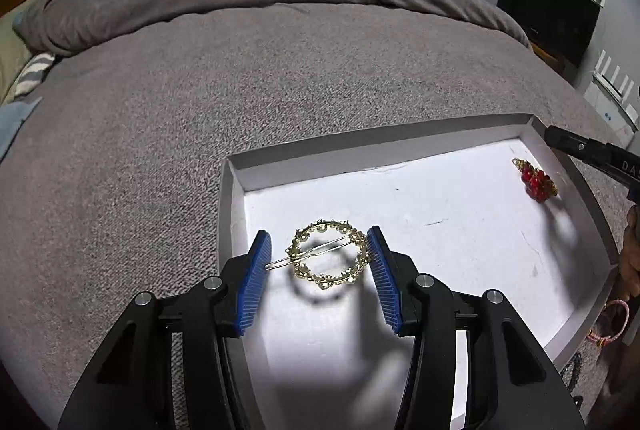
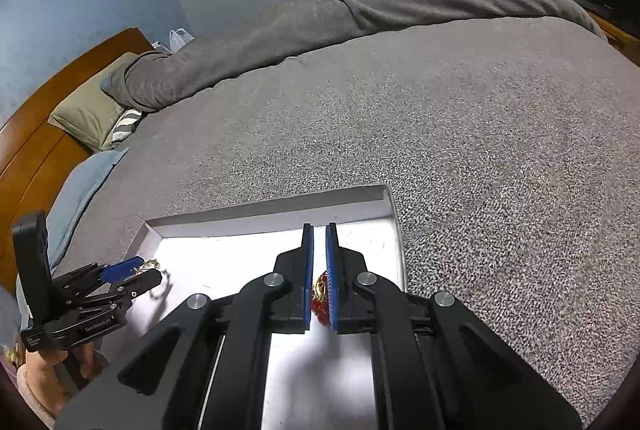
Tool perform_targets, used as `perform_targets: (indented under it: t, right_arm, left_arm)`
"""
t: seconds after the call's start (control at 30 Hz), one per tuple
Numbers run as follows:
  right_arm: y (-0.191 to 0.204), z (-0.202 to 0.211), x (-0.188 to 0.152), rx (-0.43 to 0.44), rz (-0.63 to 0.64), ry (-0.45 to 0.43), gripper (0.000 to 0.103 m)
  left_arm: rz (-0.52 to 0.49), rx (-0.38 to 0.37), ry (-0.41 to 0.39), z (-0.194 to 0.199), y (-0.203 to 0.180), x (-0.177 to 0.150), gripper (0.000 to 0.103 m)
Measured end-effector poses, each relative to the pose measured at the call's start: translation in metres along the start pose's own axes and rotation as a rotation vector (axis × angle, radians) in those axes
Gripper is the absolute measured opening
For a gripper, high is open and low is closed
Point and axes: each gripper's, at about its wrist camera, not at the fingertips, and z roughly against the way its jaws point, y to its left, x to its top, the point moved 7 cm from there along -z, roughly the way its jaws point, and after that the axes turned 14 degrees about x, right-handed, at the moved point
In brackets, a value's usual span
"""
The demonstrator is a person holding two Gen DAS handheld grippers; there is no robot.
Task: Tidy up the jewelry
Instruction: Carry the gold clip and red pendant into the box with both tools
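Setting: a shallow white cardboard box [image 1: 230,190] lies on a bed covered by a grey blanket [image 1: 160,110].
Left gripper [image 1: 319,238]: half-open, blue pads [image 1: 256,270] on either side of a round gold hair clip [image 1: 328,254]; the right-hand pad touches the clip's rim, and the clip's pin reaches to the left-hand pad.
Gold hair clip: a ring of small pale stones crossed by a thin metal pin, held just above the box floor near the box's left wall, with its shadow cast on the white lining below.
Right gripper [image 2: 319,230]: its blue pads stand almost together, pinched on a red-beaded gold brooch [image 2: 320,300]; only a thin slit shows between the tips.
Red brooch: seen from the left wrist view as a cluster of red beads on a gold mount, close to the box's right wall, and touching or barely clear of the lining; which cannot be told.
Spacing: the two jewels lie well apart, at opposite sides of the same box.
Outside the box: a pink bangle [image 1: 608,322] lies on the blanket just beside the near right wall.
Person: a hand [image 2: 52,362] grips the left tool's handle at the lower left of the right wrist view.
Background: an olive pillow [image 2: 88,110] and a wooden headboard [image 2: 48,110] on the left.
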Motion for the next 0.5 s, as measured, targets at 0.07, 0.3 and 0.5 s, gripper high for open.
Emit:
perform_targets:
  t: [0.07, 0.3, 0.5]
  right_arm:
    - [0.000, 0.000, 0.002, 0.001, -0.002, -0.002, 0.006]
    - [0.005, 0.013, 0.004, 0.021, -0.003, -0.037, 0.016]
    - [0.014, 0.028, 0.007, 0.040, 0.000, -0.082, 0.051]
  left_arm:
    - [0.001, -0.002, -0.002, 0.001, 0.001, -0.001, 0.051]
    - [0.041, -0.038, -0.030, 0.011, 0.000, -0.001, 0.059]
    - [0.043, -0.056, -0.084, 0.030, -0.004, 0.000, 0.069]
